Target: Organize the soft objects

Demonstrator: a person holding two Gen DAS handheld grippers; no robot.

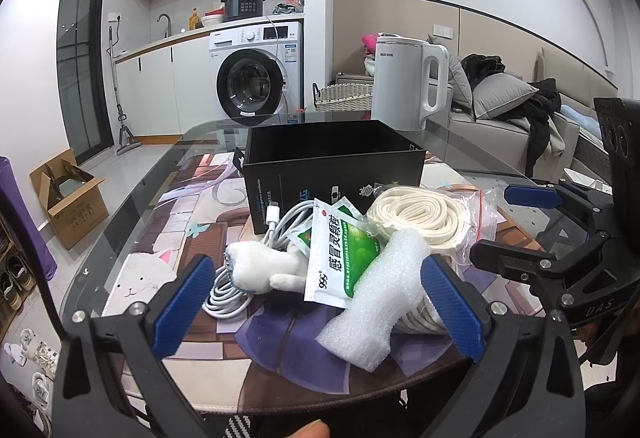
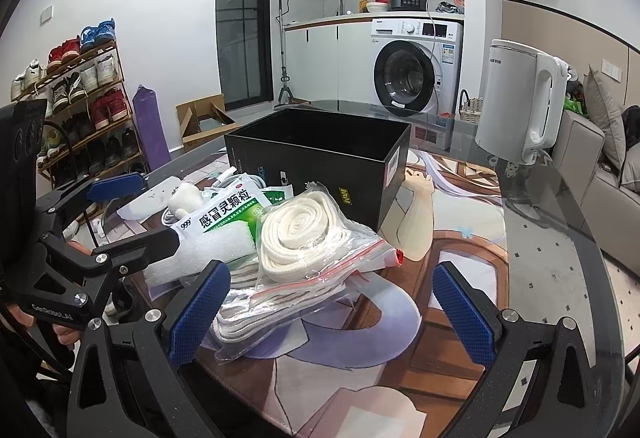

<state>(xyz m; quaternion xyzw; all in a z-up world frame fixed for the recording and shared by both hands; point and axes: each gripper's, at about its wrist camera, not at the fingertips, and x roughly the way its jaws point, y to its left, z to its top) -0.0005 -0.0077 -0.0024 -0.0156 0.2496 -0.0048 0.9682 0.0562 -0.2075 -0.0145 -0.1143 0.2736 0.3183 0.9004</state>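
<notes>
Straddling foam piece (image 1: 374,302) | left tool (image 1: 320,308) agape | right tool (image 2: 330,312) agape, bagged strap (image 2: 304,234) ahead

Two black angular claws, left claw (image 1: 316,312) and right claw (image 2: 332,312), each with textured blue fingertip pads (image 1: 182,306), silver screws, white lettering; bare fingertip visible.

"999" in red and "感冒灵颗粒" in large green characters are printed on the white-and-green foil medicine sachet (image 1: 339,253) (image 2: 224,216). "GenRobot.AI" is read in white on the black frame of the left gripper (image 2: 52,312), and "DAS" on the right gripper's black frame (image 1: 599,305). "AUX" is marked on the white plastic electric kettle (image 1: 404,82).
</notes>
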